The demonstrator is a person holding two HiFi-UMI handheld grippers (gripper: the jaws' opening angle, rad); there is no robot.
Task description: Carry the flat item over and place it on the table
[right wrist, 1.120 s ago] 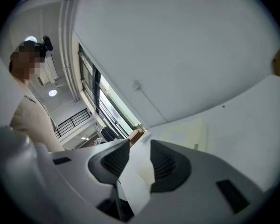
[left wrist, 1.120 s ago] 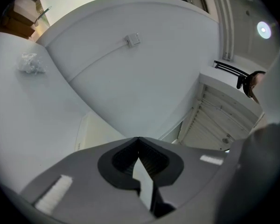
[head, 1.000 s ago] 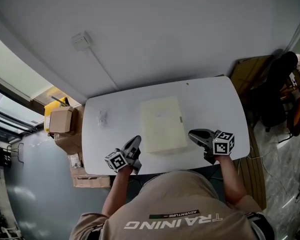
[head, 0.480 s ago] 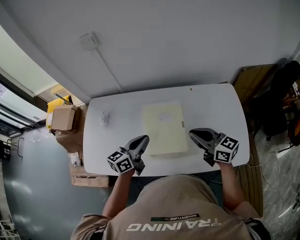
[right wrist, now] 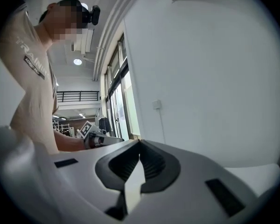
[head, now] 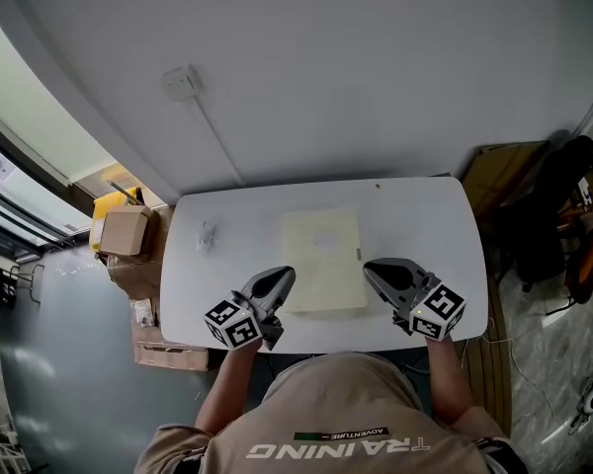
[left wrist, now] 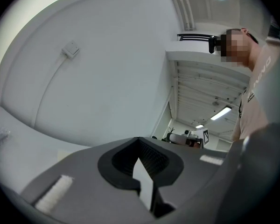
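Note:
A pale yellow flat sheet [head: 323,260] lies flat on the white table [head: 415,215], near its middle. My left gripper [head: 283,277] hovers above the sheet's near left corner, shut with nothing in it. Over the near right corner hovers my right gripper [head: 370,270], also shut and empty. Both point level, toward each other. In the left gripper view the jaws [left wrist: 139,140] meet at the tip. The right gripper view shows its jaws [right wrist: 140,143] closed too, with the left gripper [right wrist: 95,136] across from them.
A small clear plastic piece [head: 206,233] lies on the table's left part. Cardboard boxes [head: 124,233] are stacked on the floor to the left. A wooden panel [head: 494,166] and a dark chair [head: 544,205] stand to the right. A wall with a socket [head: 181,83] runs behind the table.
Both grippers have risen off the table beside the sheet and rolled at the wrist. The sheet stays flat on the table.

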